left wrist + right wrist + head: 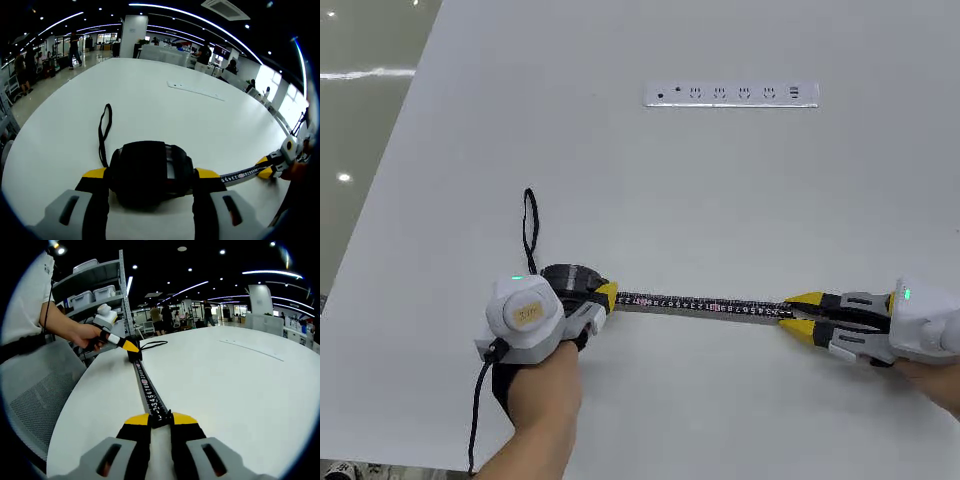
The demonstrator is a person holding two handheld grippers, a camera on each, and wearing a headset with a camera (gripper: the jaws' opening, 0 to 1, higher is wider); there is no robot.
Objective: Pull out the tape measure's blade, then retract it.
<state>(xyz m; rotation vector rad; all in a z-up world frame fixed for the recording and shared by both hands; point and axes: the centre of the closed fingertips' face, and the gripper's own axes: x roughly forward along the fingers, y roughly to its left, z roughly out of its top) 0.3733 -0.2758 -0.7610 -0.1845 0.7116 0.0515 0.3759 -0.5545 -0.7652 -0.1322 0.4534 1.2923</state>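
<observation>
A black tape measure case (572, 281) rests on the white table, and my left gripper (605, 296) is shut on it; the left gripper view has the case (150, 170) wedged between the yellow-tipped fingers. The blade (705, 304) runs out flat to the right along the table. My right gripper (800, 315) is shut on the blade's end. From the right gripper view the blade (147, 390) stretches away to the case (133, 355) and the left gripper (127, 346). A black wrist strap (530, 225) trails from the case.
A white power strip (731, 94) lies flat toward the far side of the table (720, 200). The table's left edge (380, 200) drops to a glossy floor. Shelving (100, 295) with bins stands behind the left hand, and people stand far off.
</observation>
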